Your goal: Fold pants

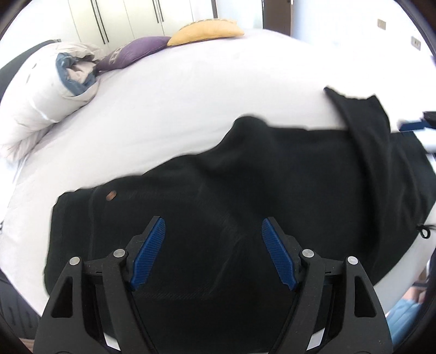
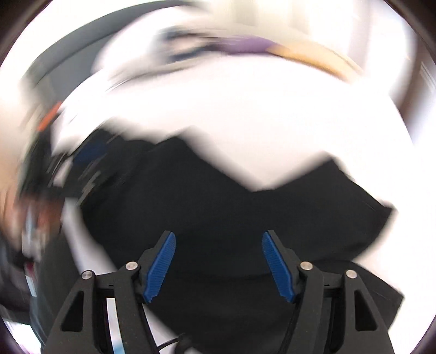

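Black pants [image 1: 245,190] lie spread across the white bed [image 1: 190,95], waistband with a small brown button at the left, one leg end turned up at the right. My left gripper [image 1: 214,226] is open and empty just above the waist area. In the right wrist view, which is motion-blurred, the pants [image 2: 218,217] lie below my right gripper [image 2: 218,239], which is open and empty. The right gripper also shows at the right edge of the left wrist view [image 1: 419,125].
A rolled white duvet [image 1: 41,98], a purple cushion [image 1: 130,54] and a yellow cushion [image 1: 207,28] lie at the far side of the bed. White wardrobe doors [image 1: 122,19] stand behind. The bed's near edge runs along the lower right.
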Action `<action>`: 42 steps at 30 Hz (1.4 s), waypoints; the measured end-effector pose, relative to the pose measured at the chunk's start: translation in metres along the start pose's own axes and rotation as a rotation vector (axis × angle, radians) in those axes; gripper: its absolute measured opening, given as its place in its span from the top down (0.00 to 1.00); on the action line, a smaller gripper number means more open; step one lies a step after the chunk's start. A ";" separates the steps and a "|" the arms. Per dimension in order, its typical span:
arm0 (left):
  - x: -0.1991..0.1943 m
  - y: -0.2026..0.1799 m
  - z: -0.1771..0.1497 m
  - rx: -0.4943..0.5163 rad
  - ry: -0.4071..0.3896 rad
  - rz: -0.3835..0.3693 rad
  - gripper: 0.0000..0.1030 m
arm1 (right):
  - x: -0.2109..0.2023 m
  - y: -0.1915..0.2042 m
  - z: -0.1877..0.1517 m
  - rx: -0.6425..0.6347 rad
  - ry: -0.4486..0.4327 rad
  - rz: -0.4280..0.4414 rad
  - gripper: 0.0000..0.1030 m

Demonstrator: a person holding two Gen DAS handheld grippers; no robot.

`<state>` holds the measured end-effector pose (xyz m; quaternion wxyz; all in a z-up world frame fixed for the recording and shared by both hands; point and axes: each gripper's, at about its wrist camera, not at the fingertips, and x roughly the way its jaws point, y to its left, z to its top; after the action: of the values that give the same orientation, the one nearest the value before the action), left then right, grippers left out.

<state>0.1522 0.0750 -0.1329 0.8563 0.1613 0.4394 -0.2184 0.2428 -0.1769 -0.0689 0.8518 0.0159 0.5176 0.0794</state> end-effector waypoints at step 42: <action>0.066 -0.023 -0.015 -0.086 0.138 -0.055 0.29 | -0.034 -0.041 -0.030 0.652 -0.127 -0.186 0.98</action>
<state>0.1644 0.0470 -0.1973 0.8239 0.1270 0.5104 -0.2111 0.2055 -0.2239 -0.0572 0.8360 0.2447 0.4610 -0.1694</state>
